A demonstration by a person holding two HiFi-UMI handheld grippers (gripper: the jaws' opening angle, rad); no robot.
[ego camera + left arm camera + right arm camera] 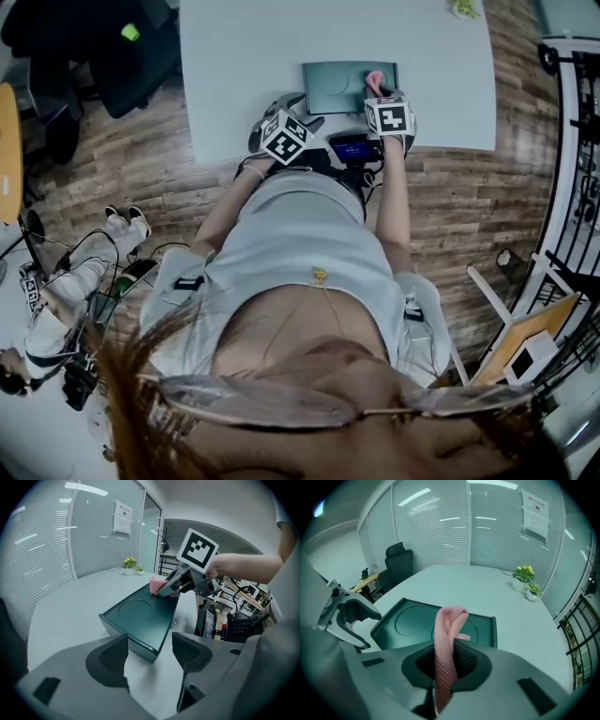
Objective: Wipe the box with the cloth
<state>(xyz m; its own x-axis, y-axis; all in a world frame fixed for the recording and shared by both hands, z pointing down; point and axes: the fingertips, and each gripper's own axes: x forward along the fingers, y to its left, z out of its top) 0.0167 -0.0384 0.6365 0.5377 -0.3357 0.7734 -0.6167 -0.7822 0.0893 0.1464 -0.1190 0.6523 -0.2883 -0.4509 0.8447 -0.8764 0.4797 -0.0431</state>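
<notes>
Clamping pink cloth [449, 634] in right tongs [446, 662], pressing at right end of green box [342, 86]. Lying long axis left-right along near bench [272, 47] edge. Holding left tongs [150, 654] apart, empty, beside left corner.

cool, even light is filling all three views. bright strips [417, 496] are glaring at the upper left of the right gripper view. fisheye warping is bending edges and darkening corners. hair [141, 375] is blurring along the head view's bottom.
</notes>
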